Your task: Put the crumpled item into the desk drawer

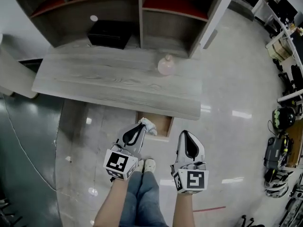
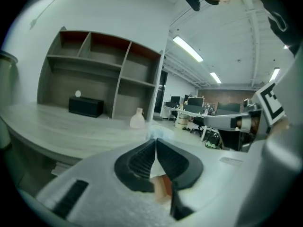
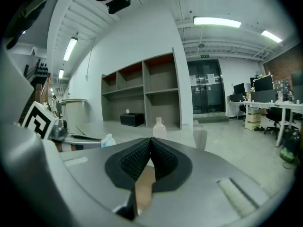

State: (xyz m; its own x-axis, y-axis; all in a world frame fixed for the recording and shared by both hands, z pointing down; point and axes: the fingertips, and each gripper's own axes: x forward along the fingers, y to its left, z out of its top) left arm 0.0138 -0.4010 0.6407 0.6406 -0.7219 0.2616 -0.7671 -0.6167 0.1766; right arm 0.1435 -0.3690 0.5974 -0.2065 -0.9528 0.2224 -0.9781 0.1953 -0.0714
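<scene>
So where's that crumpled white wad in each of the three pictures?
Head view: crumpled white wad at the left gripper's tip, at the open drawer's left edge.
Left gripper view: centre, pinched between the closed fingers.
Right gripper view: low left, small.
Shared landmark: the bottle on the desk.

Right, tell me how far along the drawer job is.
Done: the drawer under the desk stands open, and the crumpled item is off any surface. In hand: the left gripper pinches it at the tips of its jaws, by the drawer's left edge. Left: drop it inside. The right gripper is shut on nothing.
</scene>
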